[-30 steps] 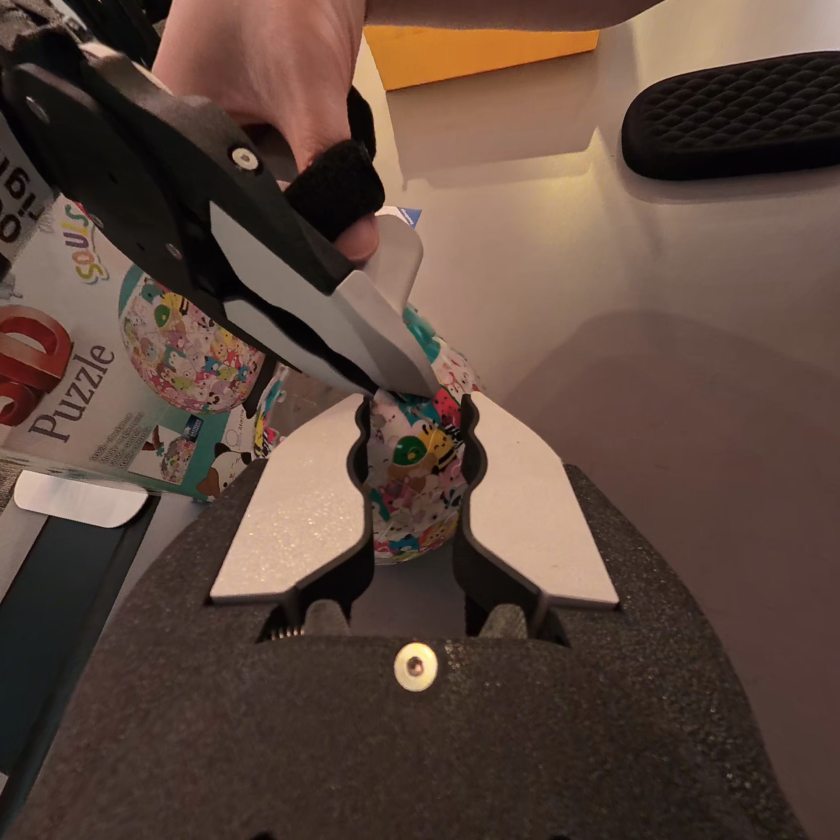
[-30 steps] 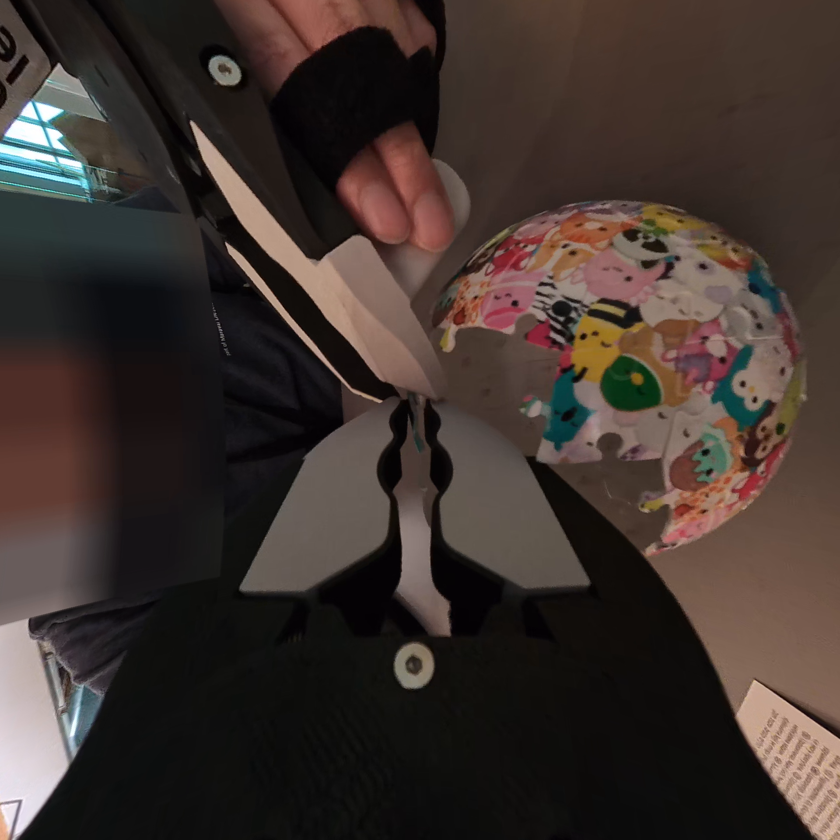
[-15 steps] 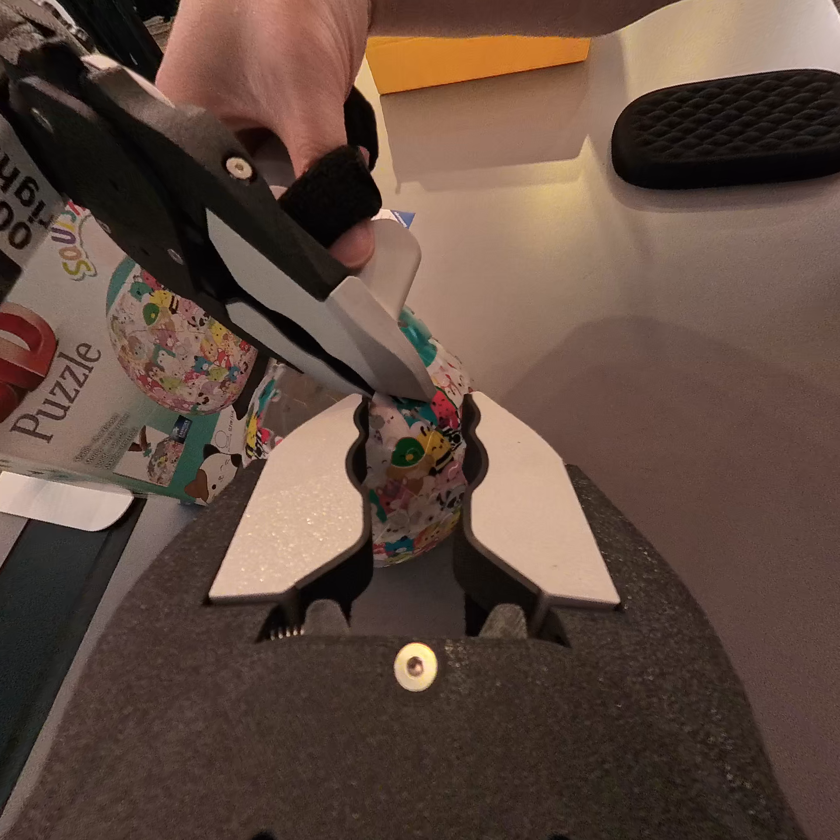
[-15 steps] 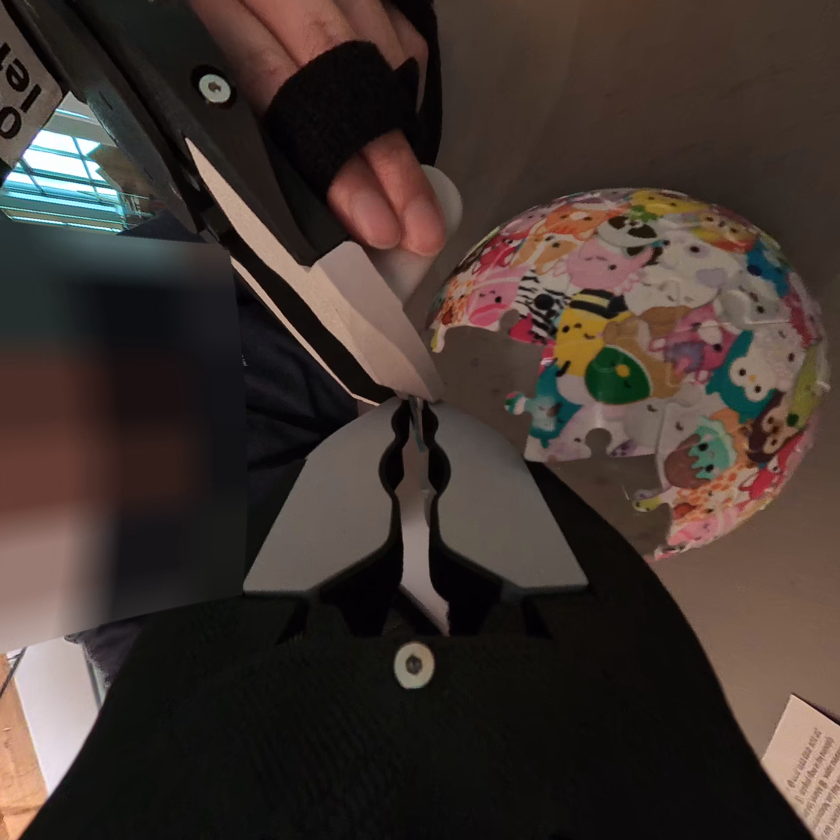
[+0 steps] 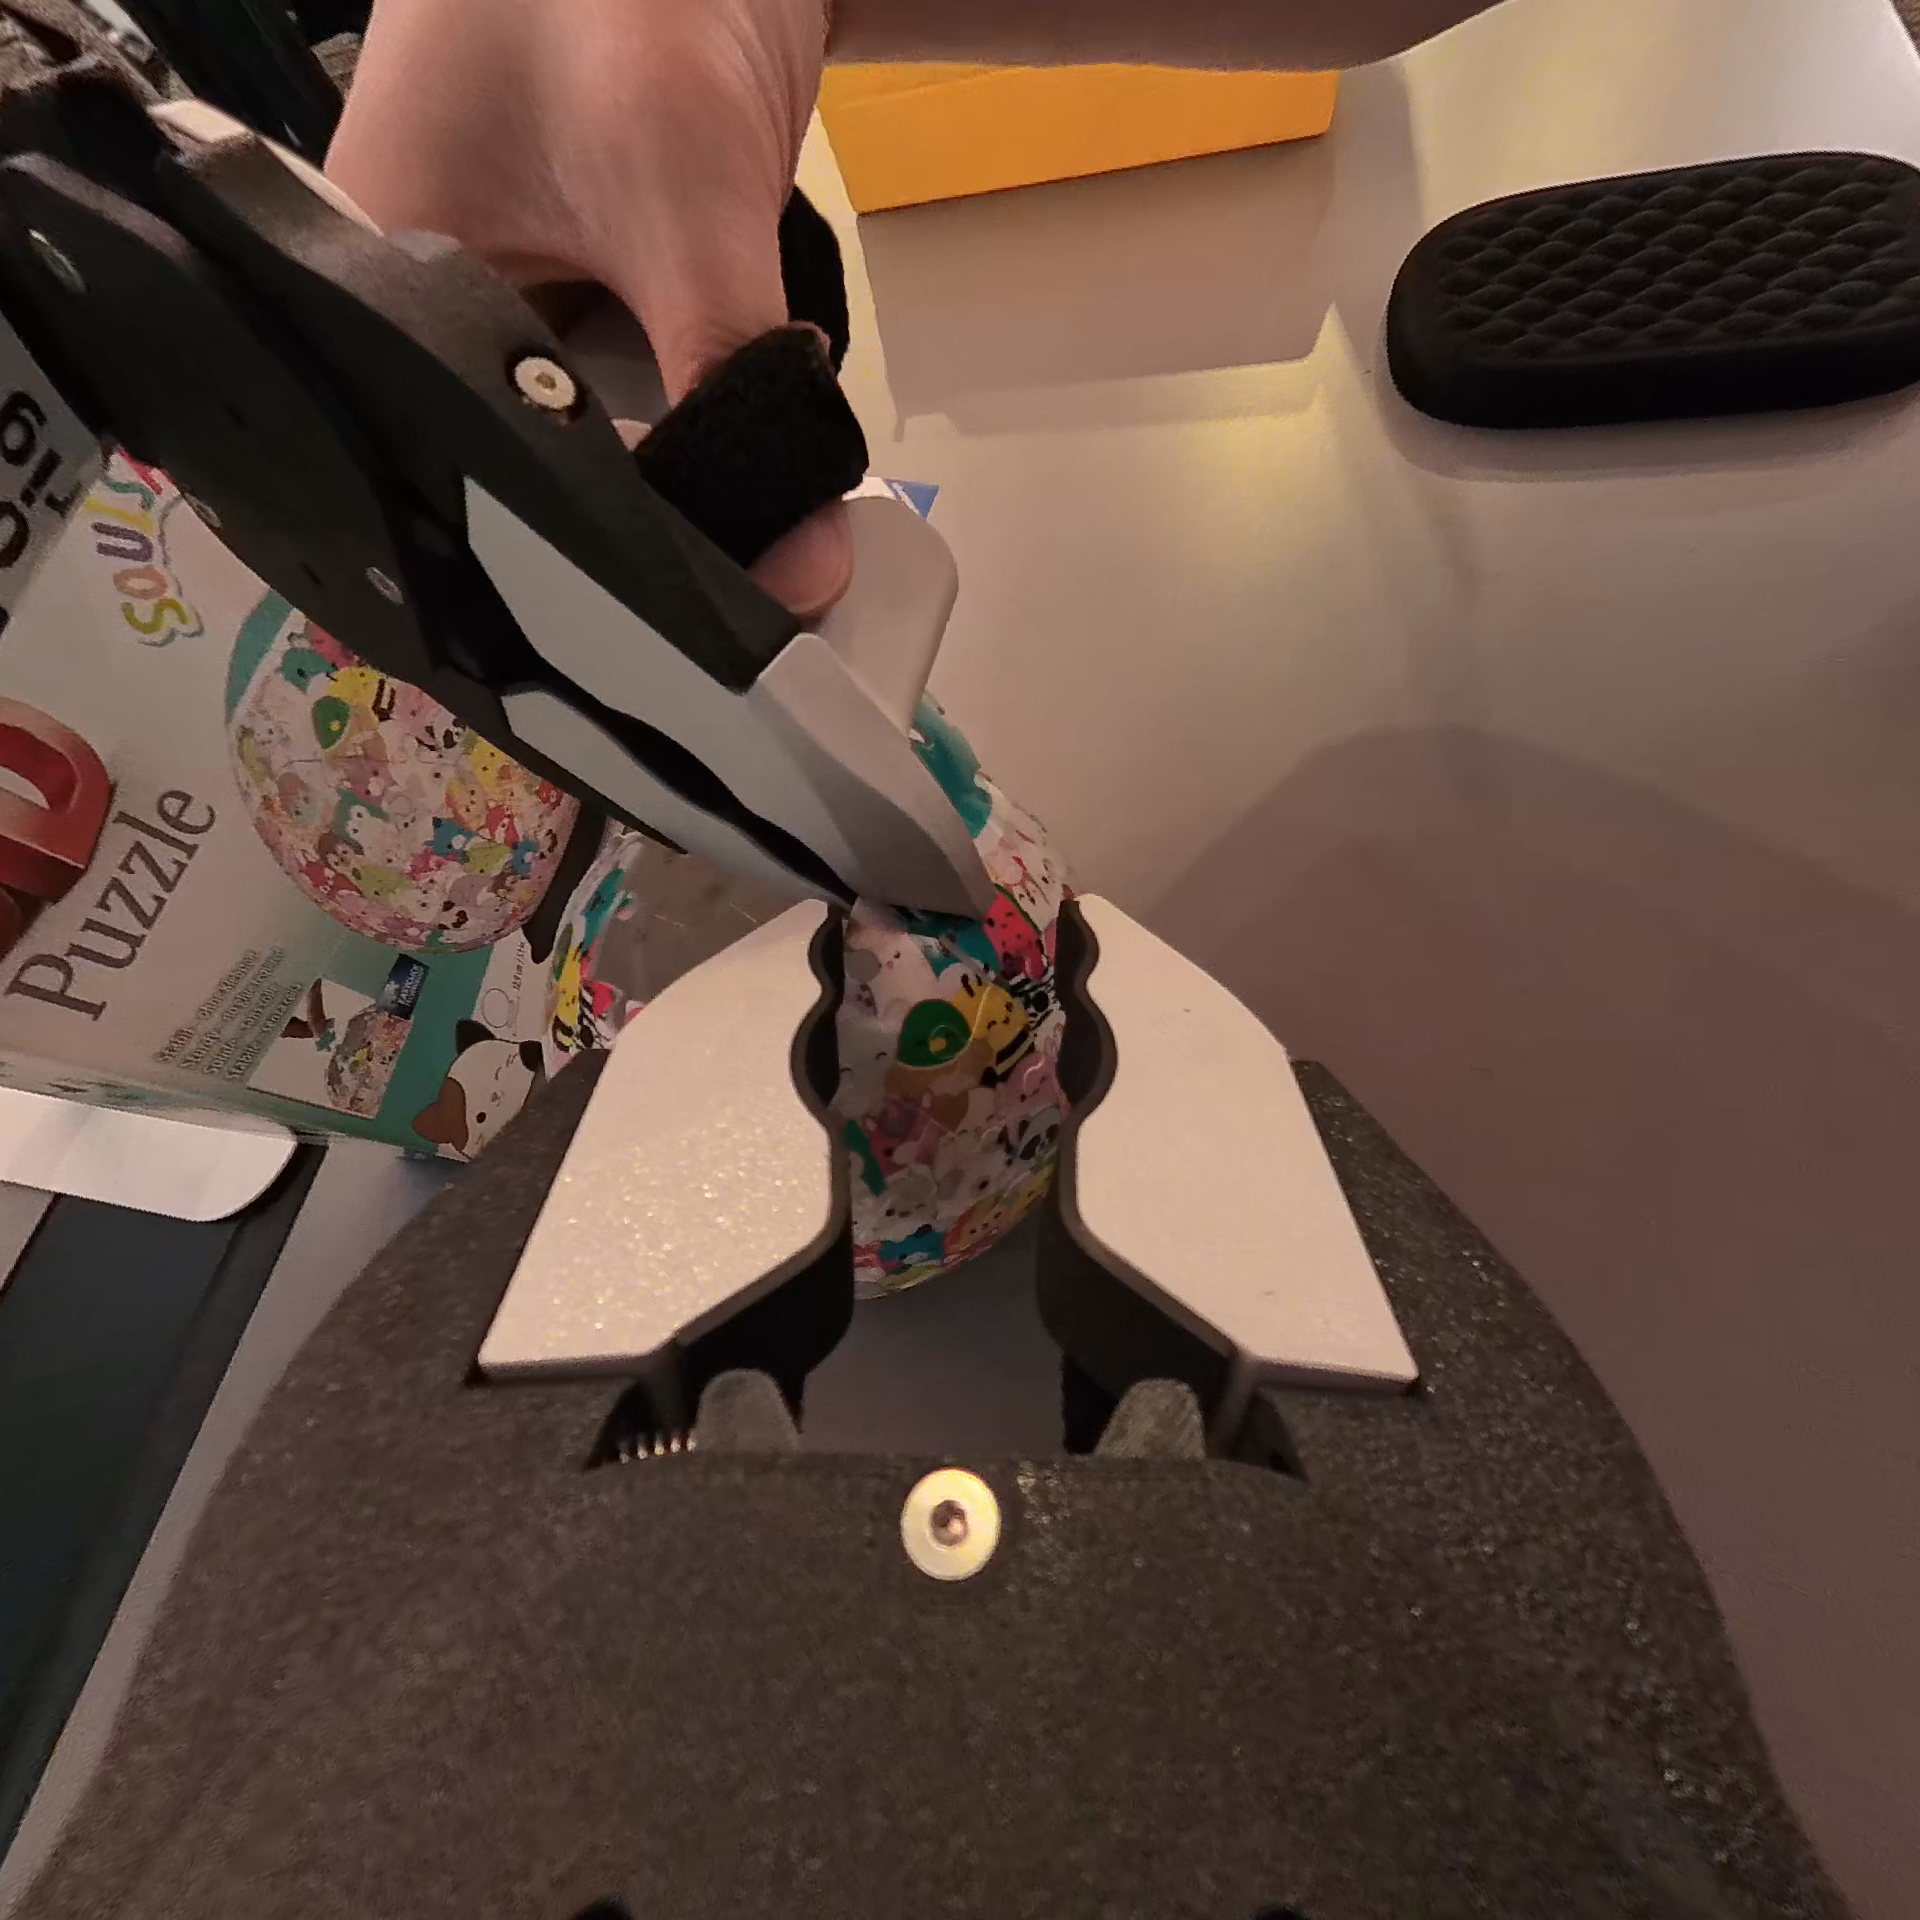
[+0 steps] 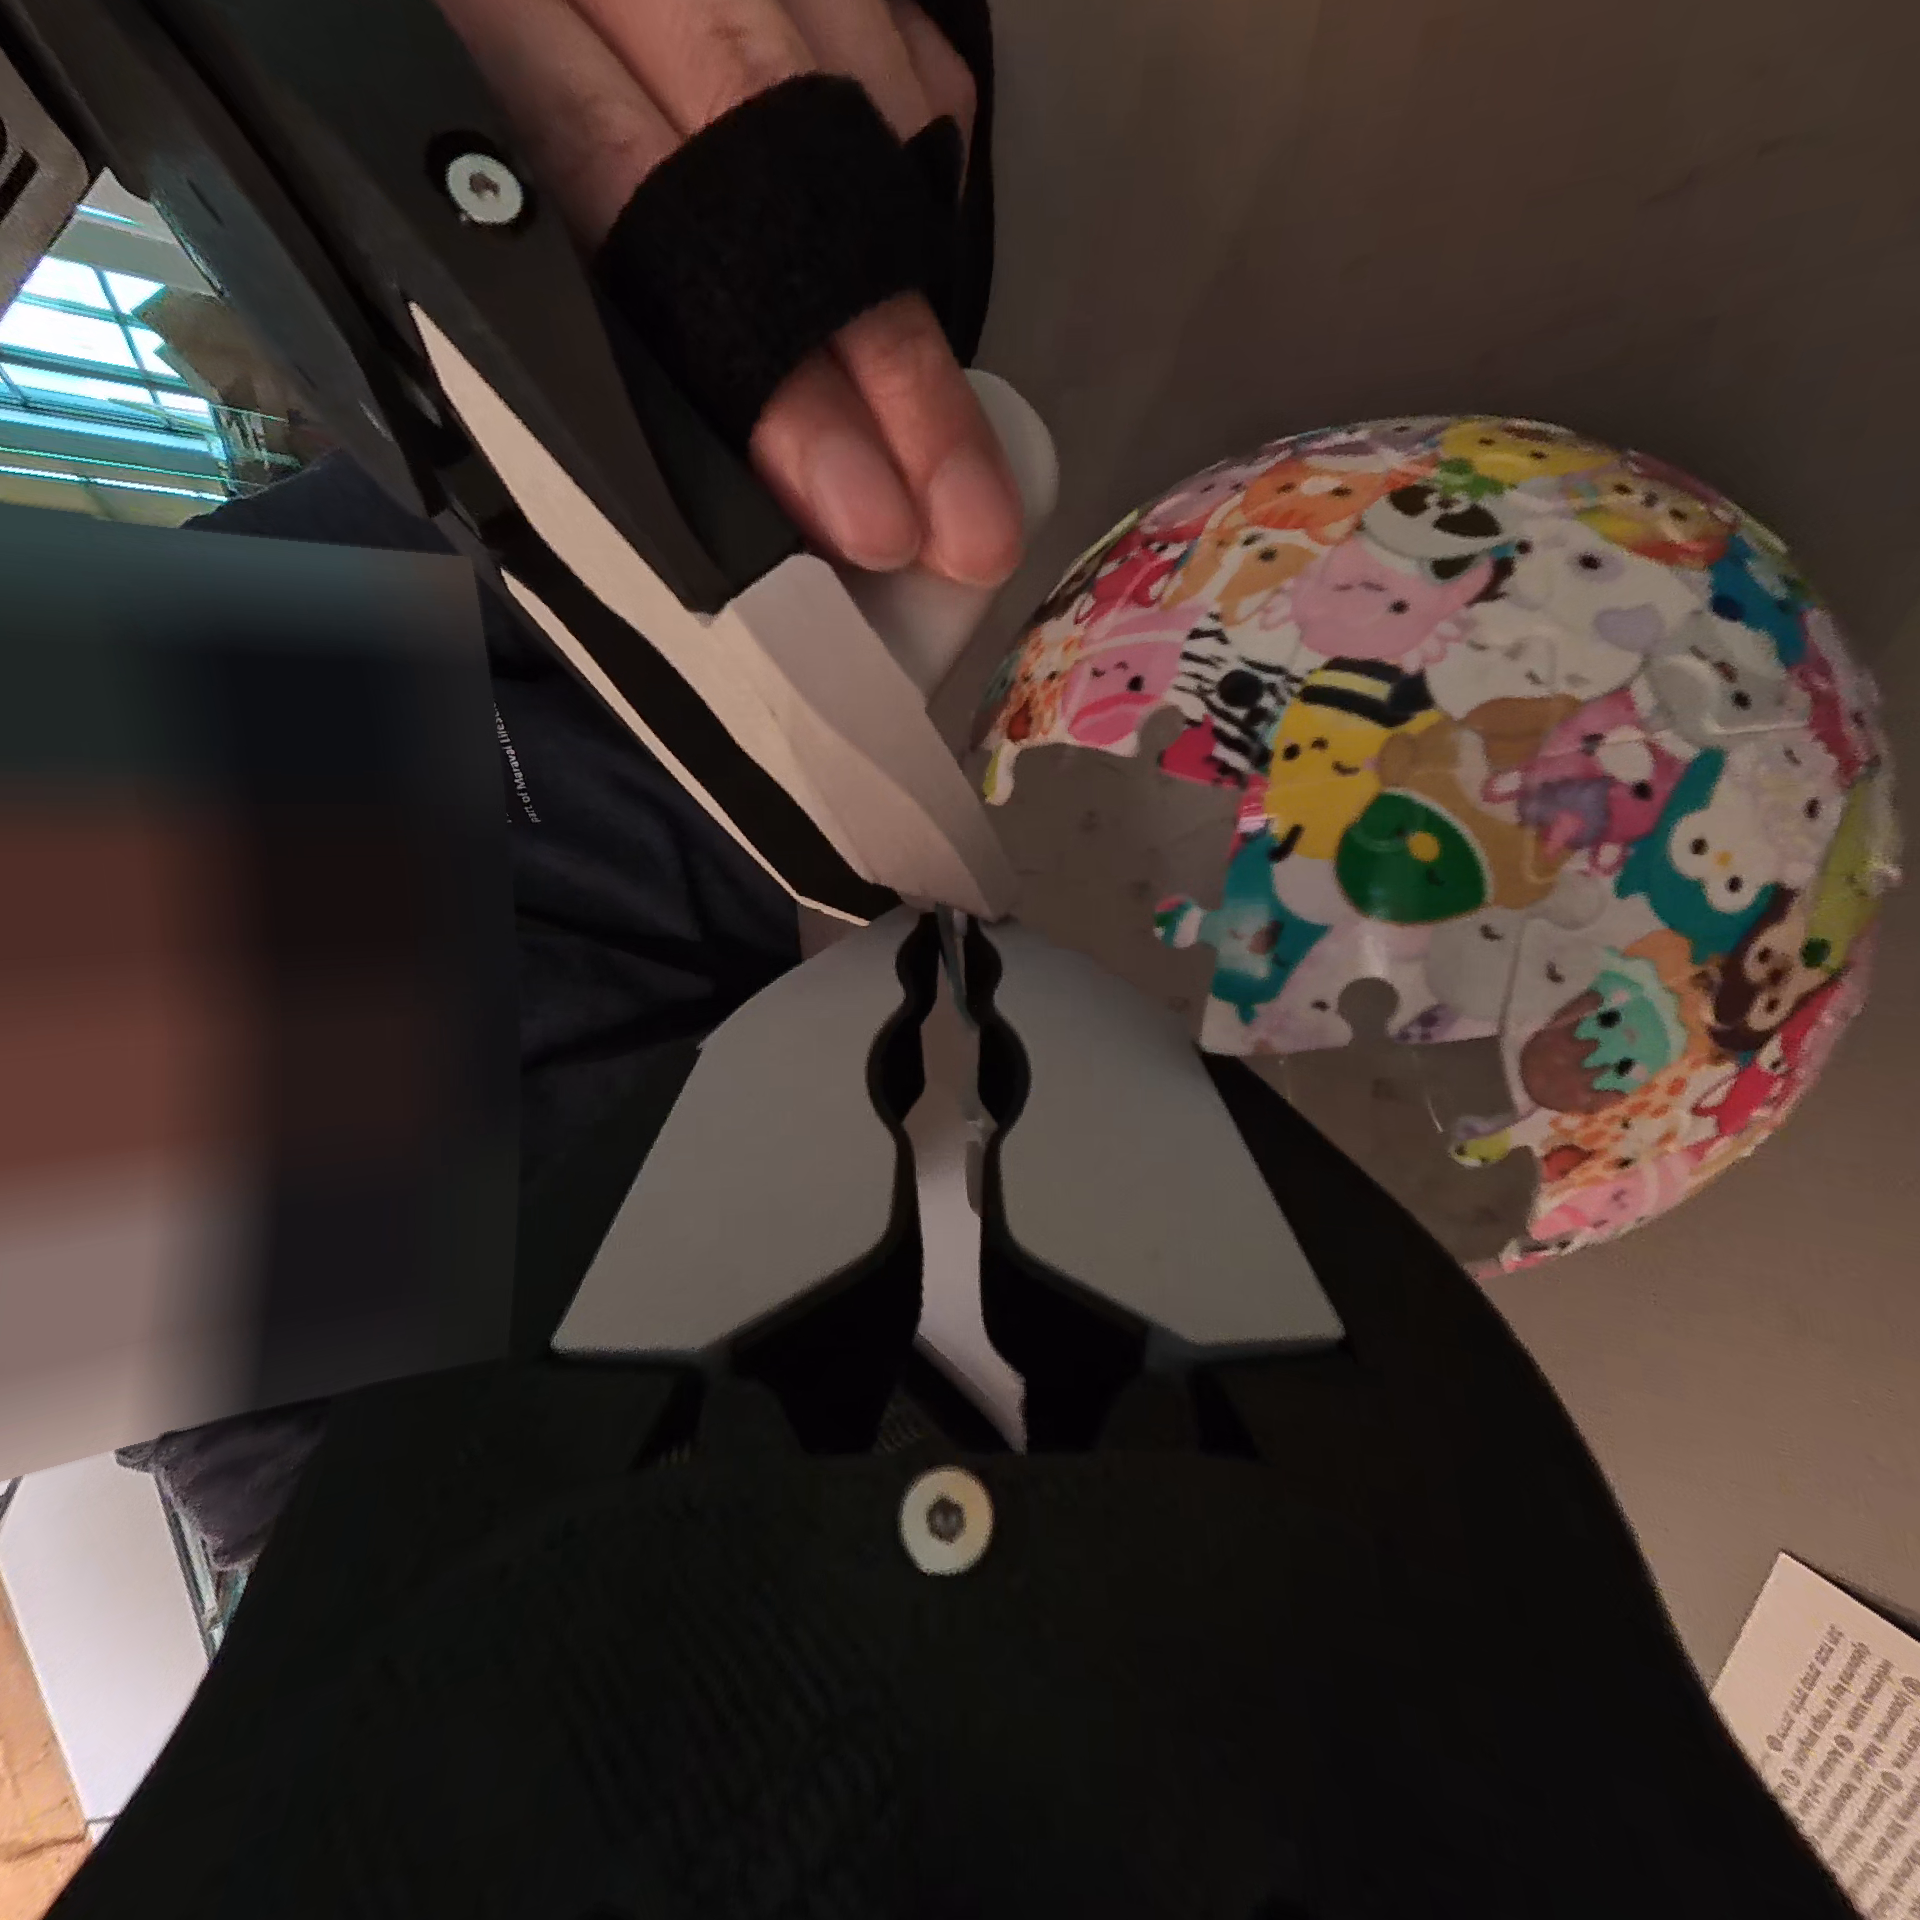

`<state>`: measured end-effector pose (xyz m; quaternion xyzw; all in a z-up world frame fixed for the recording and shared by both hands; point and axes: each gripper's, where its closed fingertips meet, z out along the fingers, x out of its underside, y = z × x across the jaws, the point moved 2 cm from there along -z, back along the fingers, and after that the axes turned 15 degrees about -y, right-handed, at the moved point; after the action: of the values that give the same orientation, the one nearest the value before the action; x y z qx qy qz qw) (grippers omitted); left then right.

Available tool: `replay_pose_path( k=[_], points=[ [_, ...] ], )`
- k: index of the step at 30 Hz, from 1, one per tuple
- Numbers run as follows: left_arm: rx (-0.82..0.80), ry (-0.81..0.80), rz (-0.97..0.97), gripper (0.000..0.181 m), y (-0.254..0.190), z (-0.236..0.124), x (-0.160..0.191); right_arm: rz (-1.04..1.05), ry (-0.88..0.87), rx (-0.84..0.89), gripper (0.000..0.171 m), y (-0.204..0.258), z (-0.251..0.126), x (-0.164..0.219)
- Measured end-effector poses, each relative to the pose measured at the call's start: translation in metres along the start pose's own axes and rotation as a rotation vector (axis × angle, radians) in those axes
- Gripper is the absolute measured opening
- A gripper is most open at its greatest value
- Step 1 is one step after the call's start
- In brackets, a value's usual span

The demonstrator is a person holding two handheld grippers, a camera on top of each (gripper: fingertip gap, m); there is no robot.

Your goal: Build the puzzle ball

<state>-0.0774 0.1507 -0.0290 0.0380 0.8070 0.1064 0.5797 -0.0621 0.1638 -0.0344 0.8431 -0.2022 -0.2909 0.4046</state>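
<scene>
A pale grey bench [image 5: 1455, 644] fills the left wrist view, with a black quilted pad [image 5: 1662, 291] far ahead to the right of the left tool [image 5: 948, 940] and a yellow box [image 5: 1070, 125] at the far edge. The puzzle box [image 5: 208, 862] lies ahead to the left. The left tool's two fingers sit partly apart, clamped on the sides of the colourful puzzle ball [image 5: 951, 1091], which stands on the bench between them. The right tool [image 5: 914, 894], held in a hand [image 5: 582, 156], slants down from the upper left, its tip touching the top of the ball just beyond the left tool's fingertips.

In the right wrist view the same bench [image 6: 1558, 260] forms the backdrop, seen at a steep tilt. The right tool [image 6: 951, 940] has its fingers nearly together, pinching a thin puzzle piece [image 6: 961, 1226] edge-on. Right at its tip the other tool [image 6: 977, 894] comes in from the upper left, a hand [image 6: 790, 260] with a black strap on it. The puzzle ball [image 6: 1507, 790] sits ahead to the right, with a jagged open gap on the side facing the tools. A printed paper sheet [image 6: 1829, 1714] lies low on the right.
</scene>
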Motion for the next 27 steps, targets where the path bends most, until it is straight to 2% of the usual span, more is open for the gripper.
replay_pose_path(
  k=[27],
  points=[
    [-0.004, -0.003, -0.012, 0.04, 0.0007, 0.0008, 0.0007, -0.007, -0.042, 0.031, 0.007, -0.001, 0.0003, -0.0006]
  ],
)
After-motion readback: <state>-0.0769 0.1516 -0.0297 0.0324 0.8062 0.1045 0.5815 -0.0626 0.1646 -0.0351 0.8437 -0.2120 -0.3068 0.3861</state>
